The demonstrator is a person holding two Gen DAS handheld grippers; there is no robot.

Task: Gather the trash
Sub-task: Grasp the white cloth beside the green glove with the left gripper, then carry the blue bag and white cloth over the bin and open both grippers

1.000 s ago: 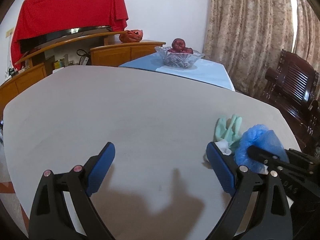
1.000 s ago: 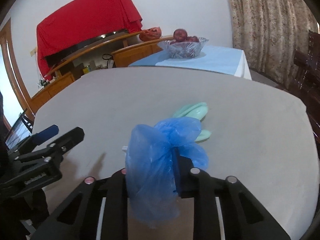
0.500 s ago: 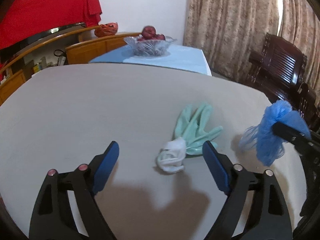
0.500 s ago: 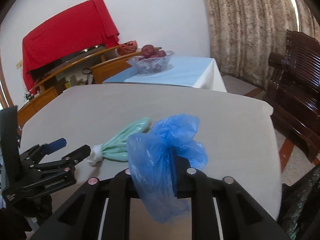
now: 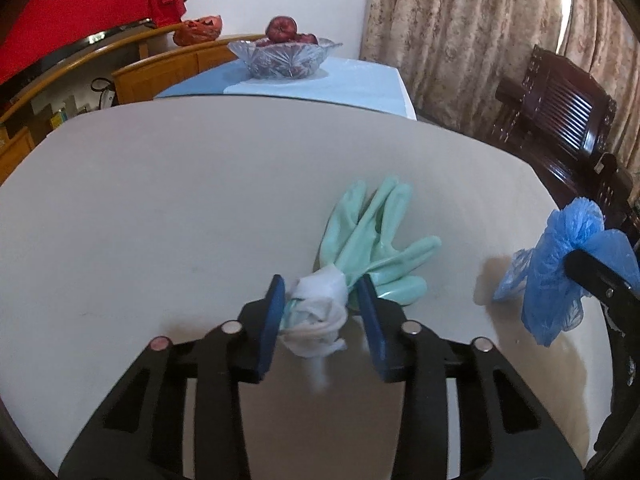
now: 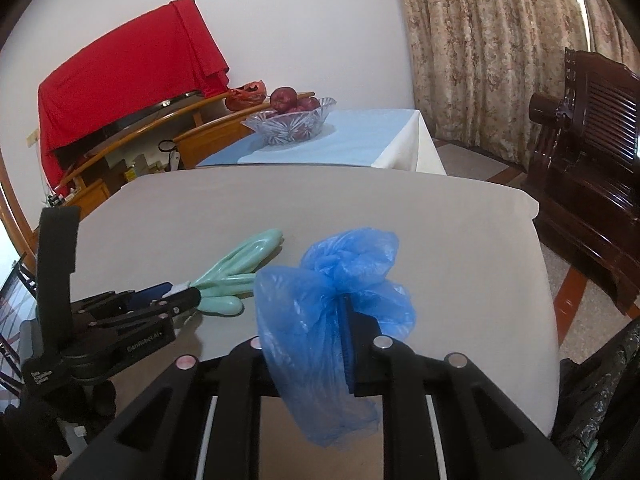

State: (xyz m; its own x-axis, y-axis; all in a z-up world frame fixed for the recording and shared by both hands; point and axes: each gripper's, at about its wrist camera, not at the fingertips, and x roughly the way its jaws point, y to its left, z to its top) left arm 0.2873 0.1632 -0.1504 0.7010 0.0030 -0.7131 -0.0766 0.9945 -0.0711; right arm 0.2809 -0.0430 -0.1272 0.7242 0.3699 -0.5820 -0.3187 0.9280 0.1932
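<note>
Collecting trash, two hand-held grippers over a pale surface (image 5: pixel 168 208). The left gripper (image 5: pixel 322 320) has its jaws closing around the white bunched cuff (image 5: pixel 320 308) of a mint-green rubber glove (image 5: pixel 372 240); the cuff lies between the two blue pads, the left pad seemingly against it, the right pad apparently with a sliver of gap, so contact is not yet firm on both sides. The glove lies flat on the surface, its long axis running from the cuff at the near end, inside the jaws, to the fingers at the far end, which fan away and slightly rightward toward the far edge. The jaws thus straddle the glove across its narrowest part, square to its length. The right gripper (image 6: pixel 316 344) is to the right and apart from the glove, jaws clamped on a crumpled blue plastic bag (image 6: pixel 332 304), which hangs clear of the surface. The left gripper is plainly the nearer to the glove. Beyond, on a separate cloth-covered table, a glass fruit bowl (image 5: pixel 284 56). Judged next: finish the squeeze, then lift cuff-first, the fingers trailing.
</note>
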